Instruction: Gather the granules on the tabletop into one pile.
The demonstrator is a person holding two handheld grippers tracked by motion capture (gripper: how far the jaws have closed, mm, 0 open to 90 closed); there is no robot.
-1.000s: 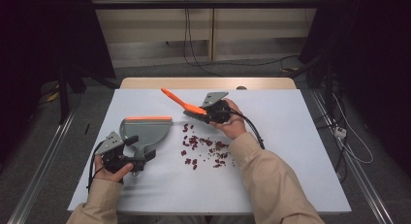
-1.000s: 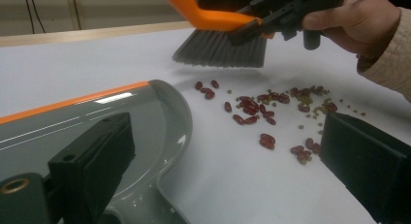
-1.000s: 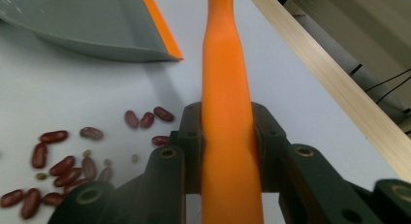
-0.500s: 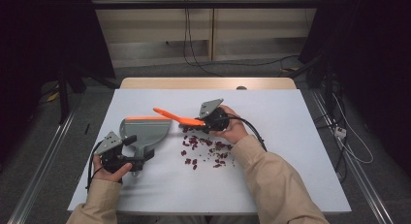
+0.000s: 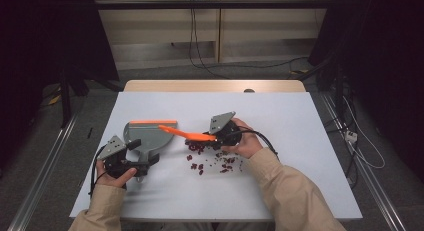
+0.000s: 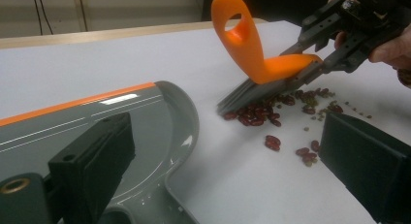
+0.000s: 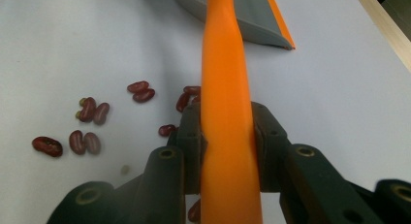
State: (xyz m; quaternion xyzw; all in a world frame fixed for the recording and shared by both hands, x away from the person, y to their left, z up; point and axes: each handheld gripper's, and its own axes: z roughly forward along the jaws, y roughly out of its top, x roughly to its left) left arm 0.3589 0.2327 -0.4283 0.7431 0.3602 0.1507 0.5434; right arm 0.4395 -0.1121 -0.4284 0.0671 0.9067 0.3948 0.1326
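Orange brush (image 6: 252,54), grey bristles

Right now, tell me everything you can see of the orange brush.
The brush looks like smooth orange plastic, with a flat handle that ends in a loop with a hole and a row of dark grey bristles below. The right gripper clamps its handle from both sides. It is tilted, its bristles down on the white table against a heap of red beans, its handle pointing toward the grey dustpan.

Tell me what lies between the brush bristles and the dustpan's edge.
Bare white table: in the left gripper view, nothing lies between the brush bristles and the dustpan; the beans sit under and beyond the bristles.
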